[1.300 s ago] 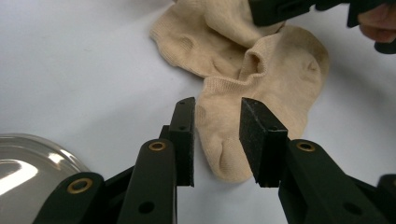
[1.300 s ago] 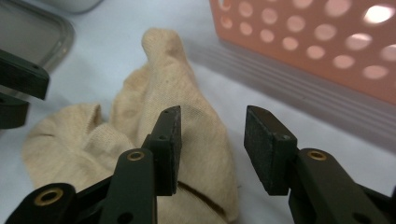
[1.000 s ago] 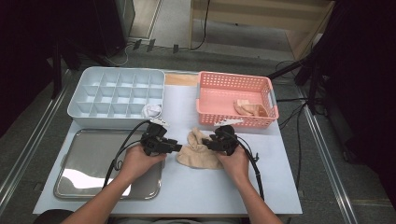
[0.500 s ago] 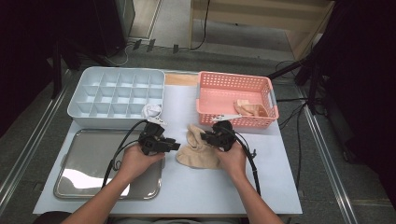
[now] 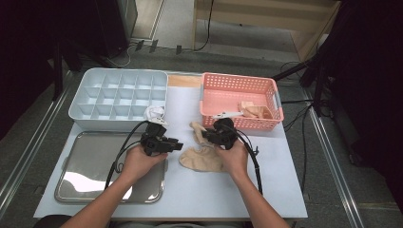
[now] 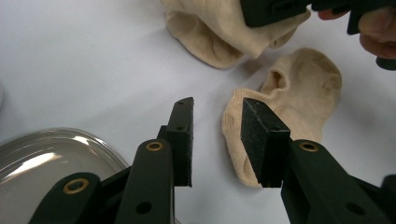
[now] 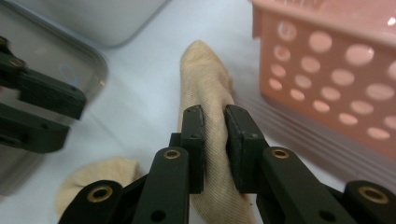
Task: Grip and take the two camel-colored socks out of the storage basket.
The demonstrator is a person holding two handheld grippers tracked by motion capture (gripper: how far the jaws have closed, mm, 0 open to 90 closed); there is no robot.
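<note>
We pinch upper sock (image 7: pixel 205 93) in right gripper (image 5: pixel 209 135), lifting clear; left gripper (image 6: pixel 215 140) released, ready at 9 o'clock of lower sock (image 6: pixel 289 107).

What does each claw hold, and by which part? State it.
Right claw: shut on a beige sock, pinched across its middle. Left claw: open, holding nothing, over the other sock.

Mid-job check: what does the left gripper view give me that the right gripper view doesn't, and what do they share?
Left gripper view alone: the left gripper open, its fingers apart above the flat sock on the table. Right gripper view alone: the right gripper shut on the other sock, beside the pink basket. Both: beige socks, the white tabletop and an edge of the steel tray.
</note>
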